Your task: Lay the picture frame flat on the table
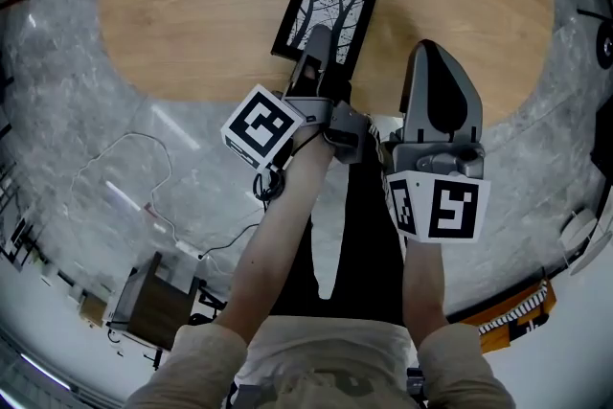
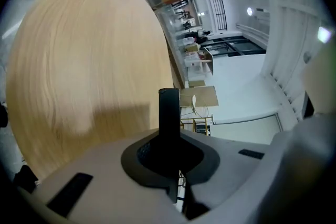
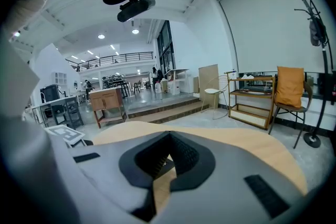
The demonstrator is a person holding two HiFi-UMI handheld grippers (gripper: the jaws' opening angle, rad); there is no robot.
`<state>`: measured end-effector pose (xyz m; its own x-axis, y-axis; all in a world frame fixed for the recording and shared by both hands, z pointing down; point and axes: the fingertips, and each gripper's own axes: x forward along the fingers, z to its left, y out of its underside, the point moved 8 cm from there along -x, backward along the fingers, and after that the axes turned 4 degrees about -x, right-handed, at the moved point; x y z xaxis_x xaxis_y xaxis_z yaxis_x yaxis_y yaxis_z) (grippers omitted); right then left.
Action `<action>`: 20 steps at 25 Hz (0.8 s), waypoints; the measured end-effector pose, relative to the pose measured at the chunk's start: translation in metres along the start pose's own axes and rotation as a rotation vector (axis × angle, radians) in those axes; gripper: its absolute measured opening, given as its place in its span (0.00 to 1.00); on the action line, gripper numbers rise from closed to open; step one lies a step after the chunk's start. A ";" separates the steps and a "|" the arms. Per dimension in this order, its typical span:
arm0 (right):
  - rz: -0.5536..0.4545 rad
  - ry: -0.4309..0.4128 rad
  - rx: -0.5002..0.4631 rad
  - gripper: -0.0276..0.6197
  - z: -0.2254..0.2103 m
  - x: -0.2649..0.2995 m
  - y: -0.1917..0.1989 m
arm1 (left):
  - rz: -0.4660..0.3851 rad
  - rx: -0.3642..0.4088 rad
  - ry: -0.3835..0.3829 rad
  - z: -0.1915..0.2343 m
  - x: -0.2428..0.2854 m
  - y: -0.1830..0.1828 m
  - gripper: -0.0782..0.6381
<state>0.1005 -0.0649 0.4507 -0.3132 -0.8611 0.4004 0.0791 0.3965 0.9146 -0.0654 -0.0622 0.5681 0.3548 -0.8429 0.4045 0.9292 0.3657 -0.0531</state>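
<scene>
A: While I'm stood by the table (image 1: 192, 5), quick entry. Where's the picture frame (image 1: 326, 7)?

B: Over the wood top, nr the edge on the person's side, set at a slant. Glass side faces up twd the head cam. Whether its back touches the wood: can't tell.

A: What's in the frame?

B: B/w print of bare tree branches, w/ a black border all round it.

A: L tongs?

B: The left gripper (image 1: 317, 35) (image 2: 169, 136) is clamped on the frame's near short edge. In the left gripper view the pads are closed on a black frame edge that sticks out past the tips. The table fills that view's left side.

A: R tongs?

B: The right gripper (image 1: 428, 48) (image 3: 169, 134) has its jaws together, nothing btwn them. It sits just right of the frame, apart from it, tip over the wood.

A: Anything else?

B: Marker cube (image 1: 261, 124) on the L, another on the R. Grey marbled floor (image 1: 77, 158) below, w/ a thin cable (image 1: 144, 170) lying on it.
</scene>
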 end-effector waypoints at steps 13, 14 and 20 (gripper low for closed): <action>0.026 -0.007 -0.006 0.05 -0.008 0.001 0.013 | -0.058 -0.084 -0.077 0.038 0.008 0.004 0.13; 0.027 -0.007 -0.005 0.05 -0.008 0.001 0.014 | -0.064 -0.086 -0.077 0.040 0.008 0.005 0.13; 0.036 -0.008 -0.001 0.05 -0.008 0.001 0.020 | -0.085 -0.081 -0.084 0.043 0.009 0.007 0.13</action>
<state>0.1093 -0.0602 0.4696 -0.3174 -0.8440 0.4324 0.0914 0.4266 0.8998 -0.0601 -0.0501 0.6110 0.2680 -0.8322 0.4853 0.9620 0.2585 -0.0879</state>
